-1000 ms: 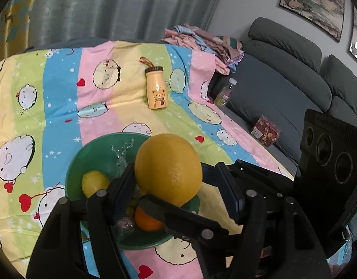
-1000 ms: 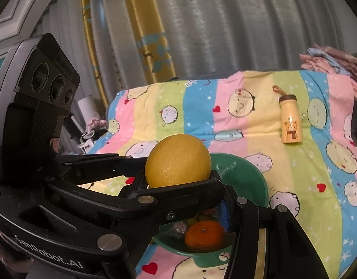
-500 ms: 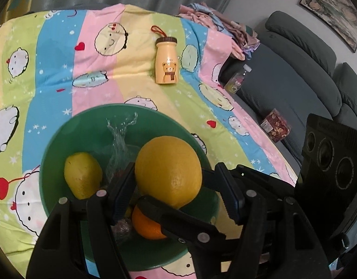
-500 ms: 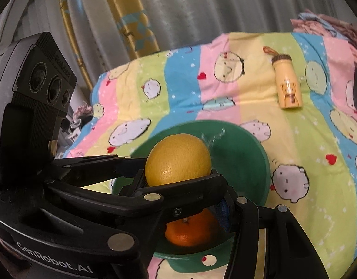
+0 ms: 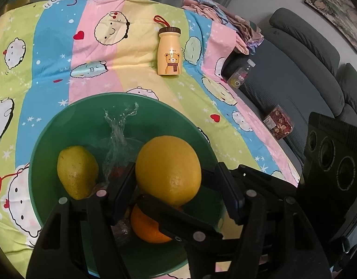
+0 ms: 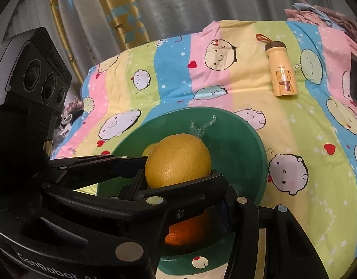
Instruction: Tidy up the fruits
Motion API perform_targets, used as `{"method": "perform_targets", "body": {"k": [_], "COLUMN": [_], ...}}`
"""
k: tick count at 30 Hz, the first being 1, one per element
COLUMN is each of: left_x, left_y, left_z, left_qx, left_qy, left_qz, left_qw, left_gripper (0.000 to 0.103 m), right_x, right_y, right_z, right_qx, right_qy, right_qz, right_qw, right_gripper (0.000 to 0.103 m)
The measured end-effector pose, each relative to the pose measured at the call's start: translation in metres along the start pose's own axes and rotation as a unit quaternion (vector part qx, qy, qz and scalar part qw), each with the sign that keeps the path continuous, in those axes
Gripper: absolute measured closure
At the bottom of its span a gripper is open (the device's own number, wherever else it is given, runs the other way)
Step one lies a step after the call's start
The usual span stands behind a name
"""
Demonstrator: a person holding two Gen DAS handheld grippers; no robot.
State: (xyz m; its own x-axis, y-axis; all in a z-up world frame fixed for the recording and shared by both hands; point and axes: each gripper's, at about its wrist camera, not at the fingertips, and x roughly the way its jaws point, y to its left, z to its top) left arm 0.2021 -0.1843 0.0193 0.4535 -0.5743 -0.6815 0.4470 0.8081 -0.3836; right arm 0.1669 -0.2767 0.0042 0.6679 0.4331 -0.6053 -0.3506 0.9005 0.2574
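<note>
Yellow grapefruit (image 5: 168,169), pinched between both the left gripper (image 5: 176,186) and right gripper (image 6: 178,181), had sunk lower. It hung over the green bowl (image 5: 155,114), which loomed larger than before.

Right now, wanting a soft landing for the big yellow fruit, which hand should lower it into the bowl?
Left gripper, probably: its fingers flank the yellow fruit over the green bowl; the right fingers reach crosswise beneath it, above the orange.

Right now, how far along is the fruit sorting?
Done: a lemon, an orange and a plastic-wrapped item already sit in the green bowl. In hand: both hand-held grippers, left and right, hold the grapefruit together over the bowl. Left: release it into the bowl. No other loose fruit shows on the cloth.
</note>
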Motion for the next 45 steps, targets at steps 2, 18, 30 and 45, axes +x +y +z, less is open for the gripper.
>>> {"method": "perform_targets", "body": {"k": [2, 18, 30, 45], "left_x": [0.002, 0.005, -0.025, -0.099], "left_y": [-0.001, -0.003, -0.016, -0.024], "left_z": [0.000, 0.000, 0.005, -0.016], "left_qx": [0.002, 0.009, 0.055, 0.082], "left_qy": [0.001, 0.001, -0.057, -0.135], "left_qz": [0.003, 0.009, 0.100, 0.174], "left_qw": [1.0000, 0.9999, 0.9918, 0.9719], "left_gripper": [0.036, 0.035, 0.012, 0.001], "right_x": [0.002, 0.005, -0.014, -0.059], "right_y": [0.000, 0.001, 0.011, 0.044], "right_z": [0.000, 0.000, 0.006, 0.002], "right_qx": [0.001, -0.002, -0.027, -0.055], "right_qy": [0.004, 0.015, -0.020, -0.070], "right_qz": [-0.004, -0.043, -0.081, -0.077], "right_qw": [1.000, 0.999, 0.996, 0.993], "right_gripper": [0.047, 0.047, 0.032, 0.032]}}
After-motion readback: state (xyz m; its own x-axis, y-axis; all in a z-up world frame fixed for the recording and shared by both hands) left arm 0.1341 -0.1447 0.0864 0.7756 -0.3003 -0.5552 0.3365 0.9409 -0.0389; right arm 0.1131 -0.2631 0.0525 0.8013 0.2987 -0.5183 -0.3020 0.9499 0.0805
